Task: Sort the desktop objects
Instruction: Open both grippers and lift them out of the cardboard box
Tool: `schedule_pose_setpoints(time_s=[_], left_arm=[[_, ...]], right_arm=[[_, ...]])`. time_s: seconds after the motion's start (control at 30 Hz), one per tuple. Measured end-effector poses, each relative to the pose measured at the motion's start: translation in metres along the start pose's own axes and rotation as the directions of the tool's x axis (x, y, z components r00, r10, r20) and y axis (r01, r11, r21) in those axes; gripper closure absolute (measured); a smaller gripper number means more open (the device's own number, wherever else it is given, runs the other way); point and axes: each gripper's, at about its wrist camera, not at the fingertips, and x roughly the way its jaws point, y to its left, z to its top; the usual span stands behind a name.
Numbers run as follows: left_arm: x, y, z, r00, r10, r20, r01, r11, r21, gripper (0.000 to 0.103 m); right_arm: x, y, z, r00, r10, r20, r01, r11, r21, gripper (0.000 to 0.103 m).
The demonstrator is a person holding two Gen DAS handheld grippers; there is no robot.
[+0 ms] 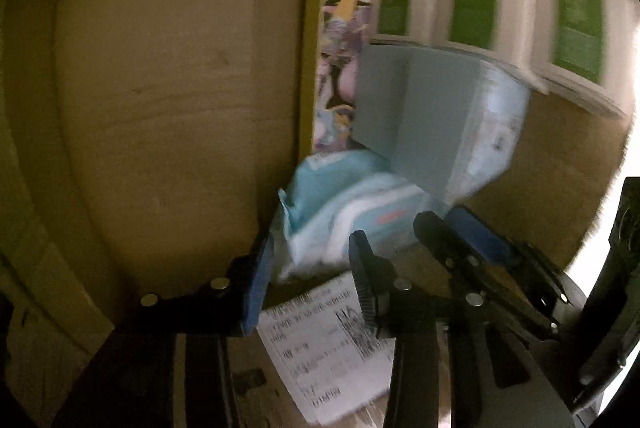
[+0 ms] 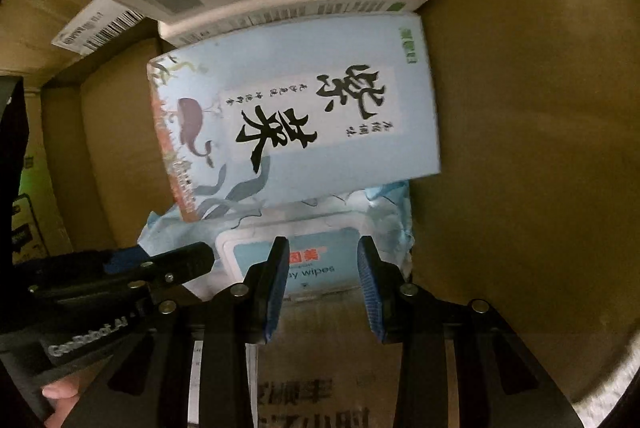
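Right wrist view: wipes pack [image 2: 320, 252] lies flat, long axis left-right, beyond the right gripper [image 2: 324, 260], whose empty jaws stand apart.

matt cardboard box [image 2: 520, 107], glossy plastic wipes pack [image 2: 320, 260]

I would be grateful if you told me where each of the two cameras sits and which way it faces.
Left wrist view: on the left gripper, looking down into a cardboard box at the wipes pack and the light blue packet; its own fingers and the right gripper show.
Right wrist view: on the right gripper, looking steeply down on the wipes pack and light blue packet; its fingers, the left gripper and a fingertip show.
Shared: both packs, the box, each other's gripper.
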Motion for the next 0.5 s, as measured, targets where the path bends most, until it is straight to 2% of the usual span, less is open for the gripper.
schedule_pose_setpoints(time_s=[0.27, 0.3, 0.33, 0.4, 0.5], left_arm=[[-0.028, -0.036, -0.024, 0.995, -0.028, 0.1, 0.018, 0.996, 0.092, 0.062], [-0.031, -0.04, -0.026, 0.993, -0.031, 0.117, 0.019, 0.995, 0.102, 0.066], [-0.034, -0.043, -0.028, 0.991, -0.033, 0.132, 0.018, 0.993, 0.113, 0.077], [-0.039, -0.052, -0.033, 0.986, -0.041, 0.162, 0.017, 0.989, 0.146, 0.088], [-0.045, -0.069, -0.044, 0.976, -0.063, 0.207, 0.015, 0.974, 0.224, 0.092]], right_arm=[[-0.056, 0.005, -0.013, 0.992, 0.032, 0.12, -0.037, 0.998, 0.042, 0.071], [-0.065, 0.007, -0.016, 0.989, 0.033, 0.142, -0.04, 0.998, 0.046, 0.071], [-0.072, 0.01, -0.018, 0.986, 0.032, 0.161, -0.039, 0.998, 0.042, 0.07], [-0.087, 0.018, -0.023, 0.982, 0.036, 0.187, -0.042, 0.999, 0.032, 0.07], [-0.107, 0.036, -0.03, 0.973, 0.019, 0.232, -0.022, 1.0, 0.006, 0.07]])
